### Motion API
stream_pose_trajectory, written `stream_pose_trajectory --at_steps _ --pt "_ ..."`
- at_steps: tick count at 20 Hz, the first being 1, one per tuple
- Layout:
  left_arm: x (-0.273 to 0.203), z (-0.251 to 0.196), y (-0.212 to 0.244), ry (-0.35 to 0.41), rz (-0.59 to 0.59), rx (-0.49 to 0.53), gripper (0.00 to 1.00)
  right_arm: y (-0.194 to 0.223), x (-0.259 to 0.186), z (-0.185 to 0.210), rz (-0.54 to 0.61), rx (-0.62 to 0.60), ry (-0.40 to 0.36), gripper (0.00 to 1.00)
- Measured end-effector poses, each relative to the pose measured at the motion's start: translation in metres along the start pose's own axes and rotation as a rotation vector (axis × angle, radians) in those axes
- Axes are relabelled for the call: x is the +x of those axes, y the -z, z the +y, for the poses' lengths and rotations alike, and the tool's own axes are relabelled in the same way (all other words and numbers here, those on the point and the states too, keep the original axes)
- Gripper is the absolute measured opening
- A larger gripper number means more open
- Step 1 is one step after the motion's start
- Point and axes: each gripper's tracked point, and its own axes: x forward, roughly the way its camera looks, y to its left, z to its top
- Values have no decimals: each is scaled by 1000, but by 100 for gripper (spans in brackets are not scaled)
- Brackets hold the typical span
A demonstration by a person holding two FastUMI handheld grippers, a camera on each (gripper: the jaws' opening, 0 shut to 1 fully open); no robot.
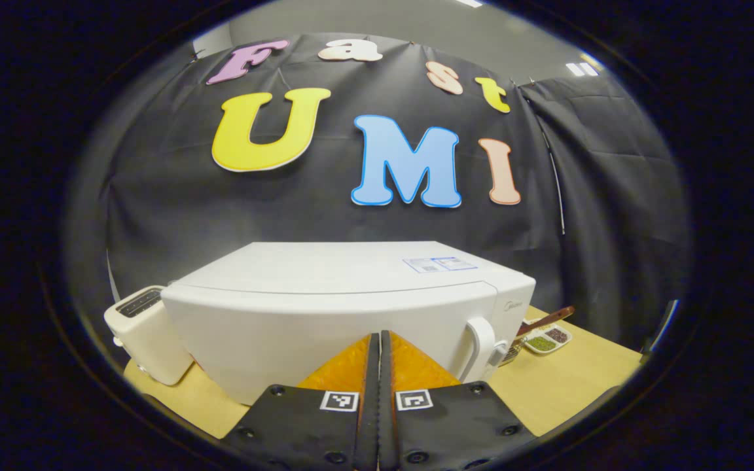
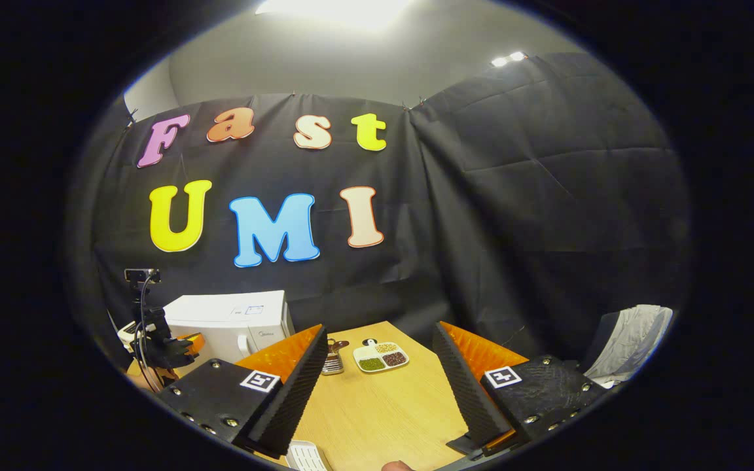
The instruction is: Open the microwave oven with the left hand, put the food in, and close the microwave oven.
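microwave: white box, door shut, curved white handle at the door's right edge, small label on the top panel. Sits on the wooden table against the black cloth wall.
microwave in right gripper view: far left, small, seen from its right front corner, door closed.
toaster: white, just beside the microwave's left side, slots up. Seen in left gripper view.
sectioned dish: white, compartments with green and dark fillings, to the right of the microwave; a brown stick-like handle lies behind it.
sectioned dish in right gripper view: mid table, three fillings visible: green, pale and dark red.
metal item: small, just left of the dish, near the microwave; can't tell what it is.
left gripper: fingers pressed together, nothing between them. Tips point at the microwave front, left of the handle; contact with the door can't be told.
left gripper from the other side: dark device with a cable at far left, in front of the microwave; jaw state unreadable there.
right gripper: spread wide, empty, over bare table, well apart from the microwave.
bottom edge, right gripper view: white slotted object partly cut off by the frame; can't identify it.
white cloth: draped at far right, off the table.
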Motion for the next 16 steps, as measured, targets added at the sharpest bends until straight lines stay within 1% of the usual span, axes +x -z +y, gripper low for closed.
stream_pose_trajectory --at_steps 2,5,7,10,14,16 --pt "-23 -7 -16 -3 -24 16 7 -2 2 -1 3 17 -38 98" --pt "-57 -20 -33 -11 -49 14 7 -7 7 -3 -3 28 -95 98" --pt "-77 -23 -44 -29 -64 16 7 -12 10 -2 -10 32 -139 98" --pt "-109 -27 -60 -69 -83 17 6 -14 12 -2 -22 21 -202 98" --pt "-158 -35 -69 -128 -101 11 6 -15 8 -6 -34 13 -284 98" --pt "-184 -43 -76 -155 -111 25 6 -16 6 -8 -39 21 -327 98"
